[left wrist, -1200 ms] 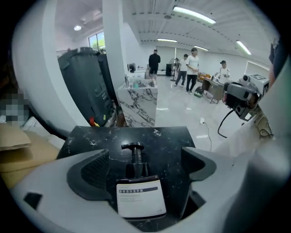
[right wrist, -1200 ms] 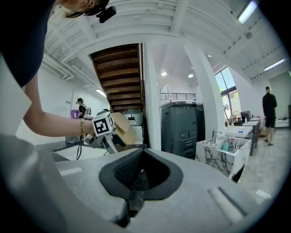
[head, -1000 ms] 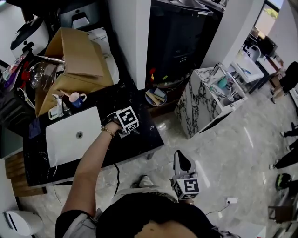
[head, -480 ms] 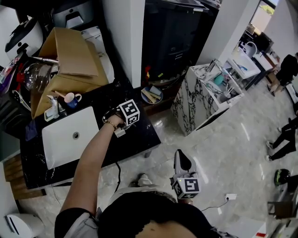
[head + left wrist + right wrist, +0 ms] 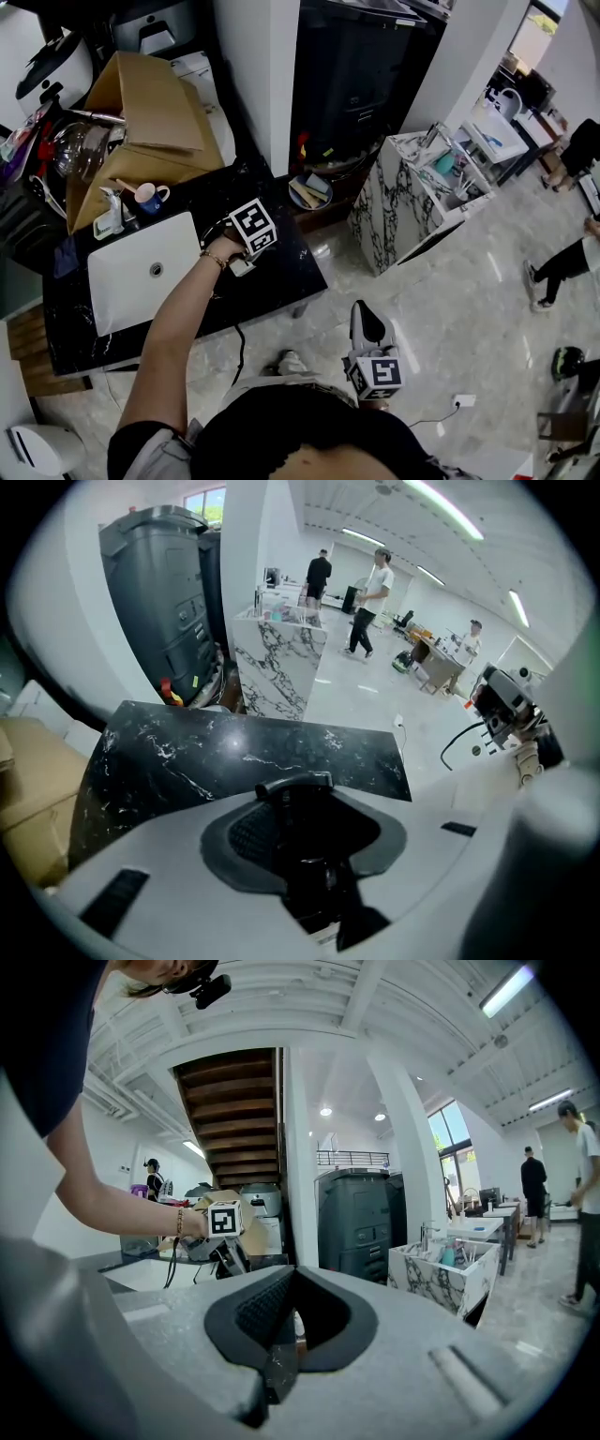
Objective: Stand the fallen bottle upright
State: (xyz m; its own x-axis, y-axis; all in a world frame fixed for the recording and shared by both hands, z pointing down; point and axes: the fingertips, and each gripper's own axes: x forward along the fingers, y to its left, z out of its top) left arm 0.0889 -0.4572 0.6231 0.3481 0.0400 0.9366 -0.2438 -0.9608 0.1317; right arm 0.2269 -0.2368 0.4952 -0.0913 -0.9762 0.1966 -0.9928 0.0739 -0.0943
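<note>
Black marble desk point(image 5: 281, 277) with white sink point(image 5: 141, 269), cardboard box point(image 5: 155, 103) behind — pale floor point(image 5: 450, 309). Left tongs point(image 5: 305, 799) just closing, pinching a dark bottle point(image 5: 314, 855); right tongs point(image 5: 281, 1335) pressed together.

Between the jaws of our left gripper point(image 5: 309, 829), which have just been closing, we see a dark thing point(image 5: 319, 878) too dim to name, its six o'clock end hidden.

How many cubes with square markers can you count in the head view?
2. One cube sits over the black counter; the other cube is lower, above the floor. None seem hidden.
</note>
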